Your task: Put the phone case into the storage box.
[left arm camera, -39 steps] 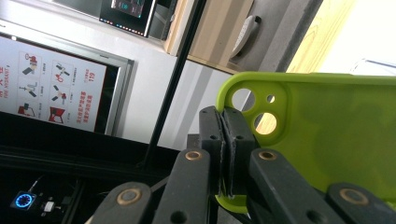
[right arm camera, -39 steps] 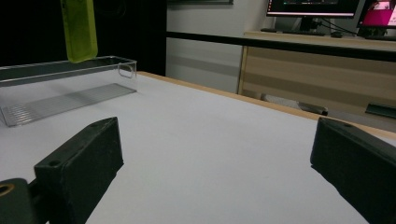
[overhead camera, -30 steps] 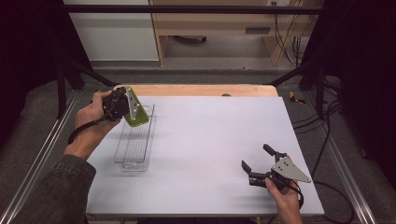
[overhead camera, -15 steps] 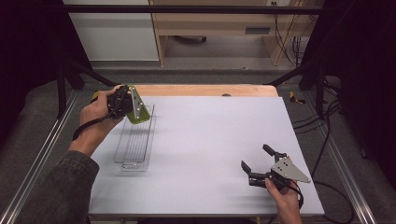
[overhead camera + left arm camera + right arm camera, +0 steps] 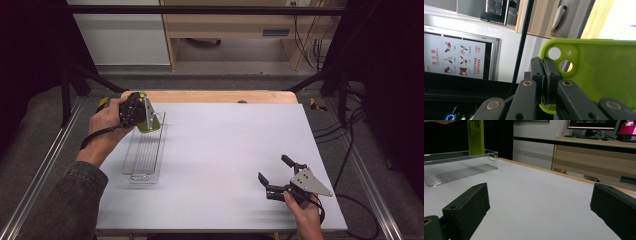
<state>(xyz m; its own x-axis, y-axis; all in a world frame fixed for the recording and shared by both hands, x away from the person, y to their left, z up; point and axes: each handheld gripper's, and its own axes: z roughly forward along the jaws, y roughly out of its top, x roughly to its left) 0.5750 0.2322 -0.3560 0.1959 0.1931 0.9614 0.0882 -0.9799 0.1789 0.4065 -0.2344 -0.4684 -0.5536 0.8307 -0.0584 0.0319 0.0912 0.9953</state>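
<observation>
where jaws clamp it, green phone case (image 5: 596,72) edge hidden, cropped right

Green phone case (image 5: 599,72) cut off at right edge.

You have a lime-green phone case (image 5: 604,72) of smooth, faintly glossy plastic pinched between matt black plastic pads (image 5: 537,75) with brass-coloured pins; the tray (image 5: 145,155) under it is clear, glossy plastic with a ribbed floor. Your table (image 5: 225,150) has a smooth, matt pale surface edged at the far side with light bare wood; the plate (image 5: 310,181) on your right gripper (image 5: 275,169) looks like dull grey metal; your sleeve (image 5: 60,205) is dark, coarse cloth.
</observation>
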